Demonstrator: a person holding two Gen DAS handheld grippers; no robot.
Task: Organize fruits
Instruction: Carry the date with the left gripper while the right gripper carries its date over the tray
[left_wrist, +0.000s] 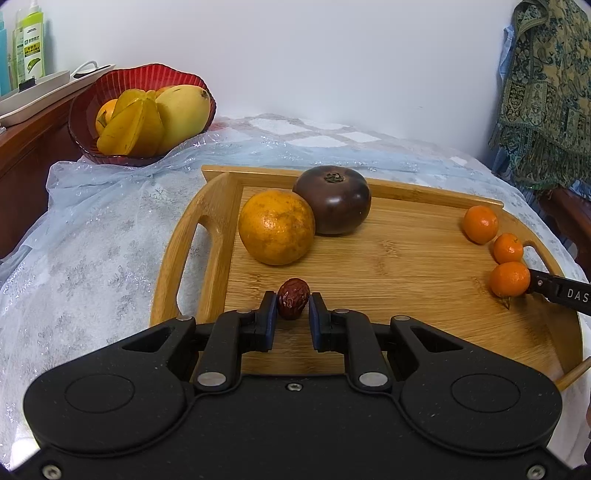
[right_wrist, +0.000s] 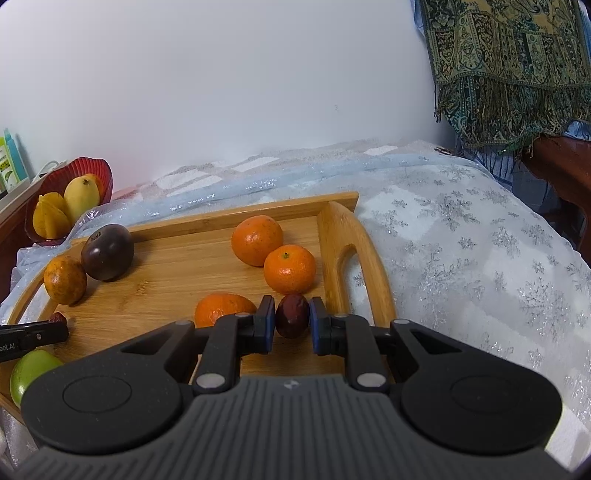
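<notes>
Writing: on the right gripper's black finger arm, seen from the left wrist view, we read the white letters "DAS" before the frame cuts them off; on the left gripper's arm, seen from the right wrist view, we read "ool.AI". The green bottle (left_wrist: 31, 44) far left of the wooden tray (left_wrist: 424, 258) carries a label whose print we cannot read.
Left fingers: we see the left gripper (left_wrist: 293, 304) clamped on a wrinkled red date (left_wrist: 293, 303), blue pads pressing both its sides.
Red date, axis: its long axis runs away from the camera, between the pads and along the fingers, over the tray's near left part.
Right fingers: the right gripper (right_wrist: 292, 315) is closed on a smooth dark date (right_wrist: 292, 320), pads against both flanks.
Dark date, axis: it stands roughly upright in the picture, long axis along the fingers, at the tray's right edge just inside the handle slot.
Tray contents: we count three small tangerines (right_wrist: 290, 274) along the right side of the tray, the nearest one touching the right gripper's left finger; a large orange (left_wrist: 276, 227) and a dark purple fruit (left_wrist: 332, 199) touch each other at the tray's far left; a green fruit (right_wrist: 31, 371) lies at its near left corner.
Red bowl: beyond the tray's far left corner, the red bowl (left_wrist: 85, 107) holds a mango, a starfruit and an orange.
Cover: a snowflake-patterned cloth (right_wrist: 461, 240) lies under the tray.
</notes>
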